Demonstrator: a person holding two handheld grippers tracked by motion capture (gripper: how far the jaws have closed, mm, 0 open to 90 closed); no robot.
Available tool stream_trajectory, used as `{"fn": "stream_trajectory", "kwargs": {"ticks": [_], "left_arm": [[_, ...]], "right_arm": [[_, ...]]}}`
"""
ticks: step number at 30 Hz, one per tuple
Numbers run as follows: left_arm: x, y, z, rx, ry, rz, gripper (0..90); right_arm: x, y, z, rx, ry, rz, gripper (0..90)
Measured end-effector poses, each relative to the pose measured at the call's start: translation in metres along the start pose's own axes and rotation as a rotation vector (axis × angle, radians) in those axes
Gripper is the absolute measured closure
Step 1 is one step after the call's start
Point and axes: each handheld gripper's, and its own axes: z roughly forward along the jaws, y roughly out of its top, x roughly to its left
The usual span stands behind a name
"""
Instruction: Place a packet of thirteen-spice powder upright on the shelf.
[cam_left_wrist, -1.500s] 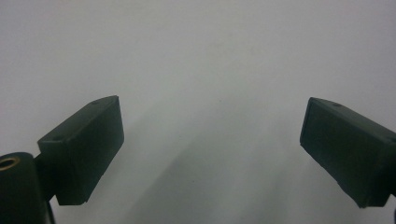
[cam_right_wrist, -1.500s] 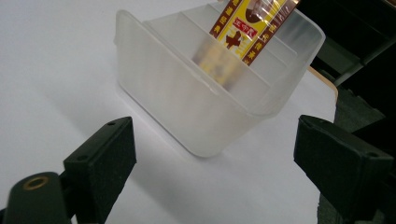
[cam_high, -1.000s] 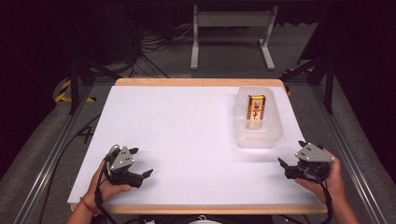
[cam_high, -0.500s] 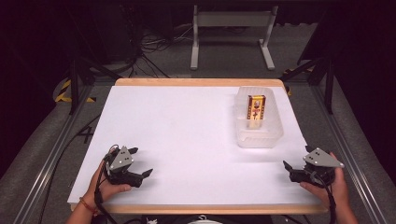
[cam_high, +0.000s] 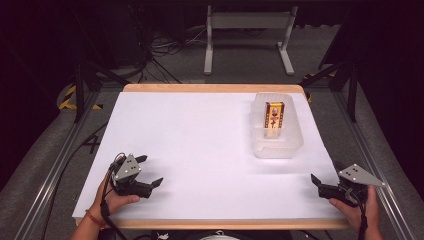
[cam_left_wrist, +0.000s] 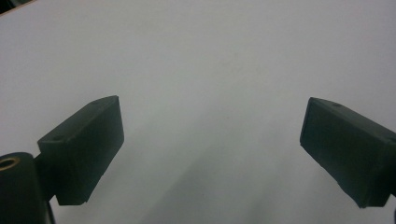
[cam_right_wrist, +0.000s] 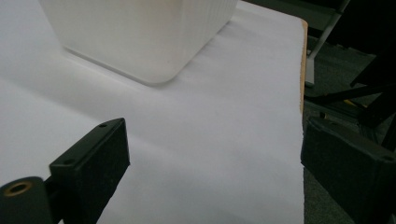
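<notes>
clear bin (cam_high: 278, 135) holds an upright box (cam_high: 274, 117) at far right. we see left gripper (cam_high: 150, 172) and right gripper (cam_high: 320, 184) with jaws spread, empty.

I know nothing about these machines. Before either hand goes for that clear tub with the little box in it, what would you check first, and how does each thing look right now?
1. Left tool open: ok, jaws wide apart with nothing between them.
2. Right tool open: ok, jaws spread and holding nothing.
3. Clear tub standing flat on the white table: ok.
4. Small box sitting inside the tub: ok; whether it leans on a wall, cannot tell.
5. Path from the right tool to the tub free: ok, bare table between them.
6. Right tool placed safely: not ok, it sits at the table's right edge, with one jaw out over the floor.
</notes>
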Motion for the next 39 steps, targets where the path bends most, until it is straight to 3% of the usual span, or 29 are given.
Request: {"fn": "stream_trajectory", "kwargs": {"ticks": [5,17,39], "left_arm": [[-0.001,0.001,-0.002,-0.019,0.011,0.001,6.8],[0.001,0.001,-0.001,-0.027,0.004,0.003,6.5],[0.001,0.002,0.001,-0.013,0.012,0.007,6.5]], "right_arm": [[0.002,0.001,0.0,-0.006,0.009,-0.005,9.0],[0.02,0.004,0.004,0.014,0.007,-0.076,8.8],[0.024,0.003,0.01,0.022,0.029,-0.093,8.7]]}}
